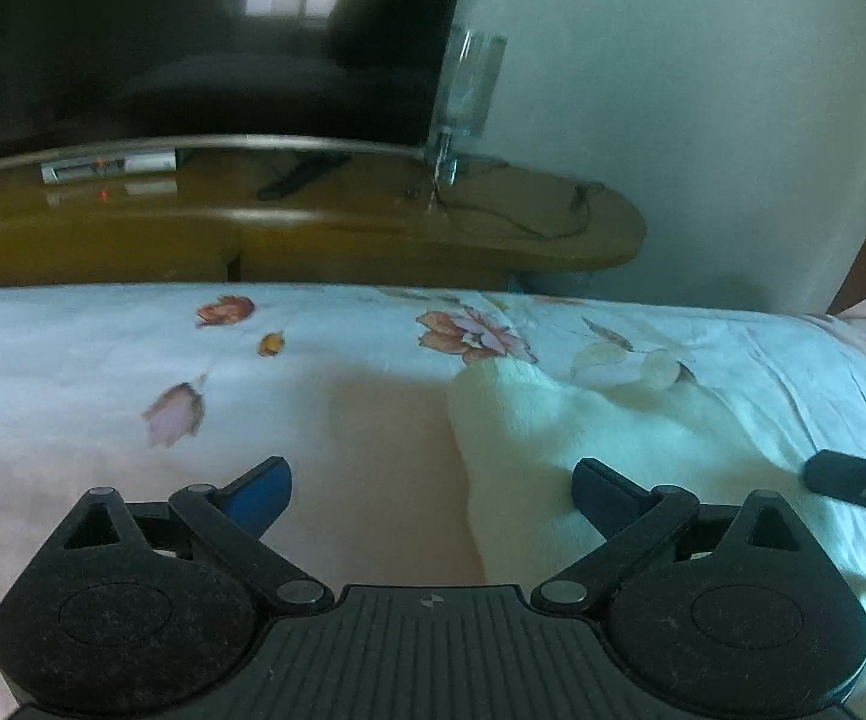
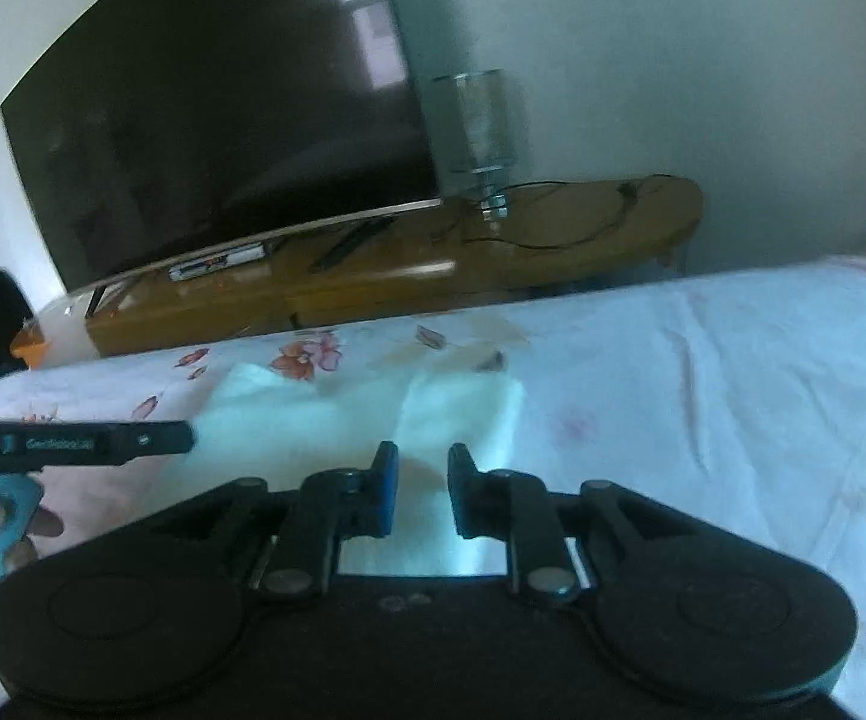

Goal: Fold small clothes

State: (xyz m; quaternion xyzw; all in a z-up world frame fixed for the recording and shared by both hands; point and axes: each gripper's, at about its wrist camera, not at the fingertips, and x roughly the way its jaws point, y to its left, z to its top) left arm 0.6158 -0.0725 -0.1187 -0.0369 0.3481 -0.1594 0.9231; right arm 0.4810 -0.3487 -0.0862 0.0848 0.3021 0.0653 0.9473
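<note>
The small white cloth (image 1: 559, 420) lay on the flowered bedsheet (image 1: 102, 360), near the far edge of the bed, and it seemed already folded at least one time, with a thicker layer on its right part in the right wrist view. The left gripper (image 1: 433, 495) was above the near left edge of the cloth, its jaws spread wide with nothing between them. The right gripper (image 2: 422, 492) was above the near edge also, its jaws only a little apart and holding nothing; the pads did not press the cloth. Both grippers appeared free of the cloth, so the step in hand was probably to take a new grip for the next fold. To do this well, each gripper should pinch one near corner, catching all layers, and both should lift evenly. Behind the bed stood a wooden stand (image 1: 312, 240) with a dark television (image 1: 192, 42).
</note>
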